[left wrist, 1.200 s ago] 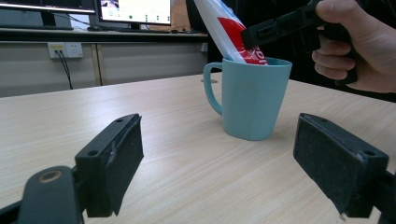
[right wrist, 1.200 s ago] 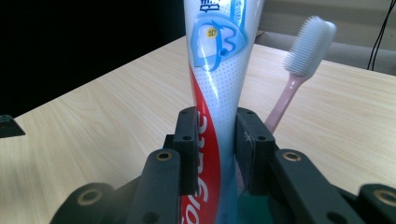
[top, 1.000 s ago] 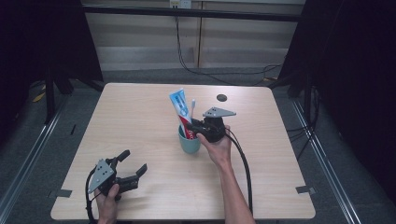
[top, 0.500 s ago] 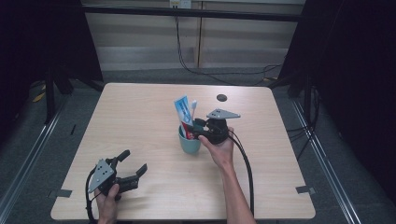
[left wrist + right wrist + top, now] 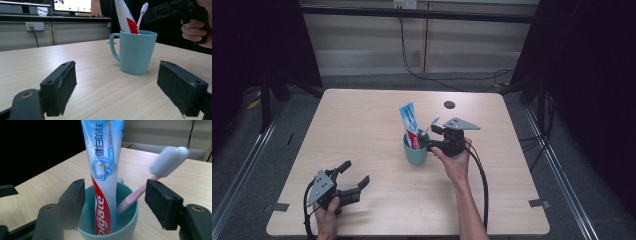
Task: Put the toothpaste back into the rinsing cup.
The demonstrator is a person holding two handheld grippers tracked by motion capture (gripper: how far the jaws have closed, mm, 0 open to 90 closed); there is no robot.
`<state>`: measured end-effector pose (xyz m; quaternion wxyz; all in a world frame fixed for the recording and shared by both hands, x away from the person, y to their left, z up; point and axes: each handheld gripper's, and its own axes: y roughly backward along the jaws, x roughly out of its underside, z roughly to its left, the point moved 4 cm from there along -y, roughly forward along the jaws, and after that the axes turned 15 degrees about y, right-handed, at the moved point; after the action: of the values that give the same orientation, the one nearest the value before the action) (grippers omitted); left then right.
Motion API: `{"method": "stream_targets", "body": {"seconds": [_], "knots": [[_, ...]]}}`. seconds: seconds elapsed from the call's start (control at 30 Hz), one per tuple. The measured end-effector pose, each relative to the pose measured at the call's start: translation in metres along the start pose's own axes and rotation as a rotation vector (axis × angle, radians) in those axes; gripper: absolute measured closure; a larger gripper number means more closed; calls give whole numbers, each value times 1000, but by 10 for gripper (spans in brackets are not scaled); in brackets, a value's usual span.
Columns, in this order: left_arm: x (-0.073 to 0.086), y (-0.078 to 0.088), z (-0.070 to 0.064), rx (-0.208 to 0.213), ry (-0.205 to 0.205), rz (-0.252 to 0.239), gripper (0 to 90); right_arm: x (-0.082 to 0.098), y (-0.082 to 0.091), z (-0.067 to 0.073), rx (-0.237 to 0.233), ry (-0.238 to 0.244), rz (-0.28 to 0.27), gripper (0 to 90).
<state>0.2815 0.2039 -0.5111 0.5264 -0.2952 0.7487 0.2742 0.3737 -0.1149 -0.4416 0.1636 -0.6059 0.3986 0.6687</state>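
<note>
Nearest the person, the left claw [image 5: 353, 176] rests low at the counter's [image 5: 362, 120] front left, its jaws spread wide with nothing between them. Farther in, mid-counter, a teal mug [image 5: 415, 150] stands upright holding a toothpaste tube [image 5: 410, 122] and a pink toothbrush [image 5: 430, 125]. The right claw [image 5: 428, 141] hovers at the mug's rim, jaws apart around the tube and brush, gripping neither
</note>
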Motion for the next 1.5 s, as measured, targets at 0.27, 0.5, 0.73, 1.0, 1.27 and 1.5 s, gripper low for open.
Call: {"method": "stream_targets", "body": {"seconds": [0.27,0.5,0.73,1.0,1.27,1.5], "knots": [[0,0,0,0,0,0,158,17,23,-10,69,-28,-7,219],[0,0,0,-1,0,1,158,29,48,-21,136,-46,2,159],[0,0,0,-2,2,0,158,41,69,-28,186,-59,-10,147],[0,0,0,-2,6,-5,158,54,81,-28,199,-59,-5,143],[0,0,0,-3,0,1,158,73,97,-28,251,-73,11,141],[0,0,0,-2,2,-2,158,95,106,-21,302,-89,31,143]]}}
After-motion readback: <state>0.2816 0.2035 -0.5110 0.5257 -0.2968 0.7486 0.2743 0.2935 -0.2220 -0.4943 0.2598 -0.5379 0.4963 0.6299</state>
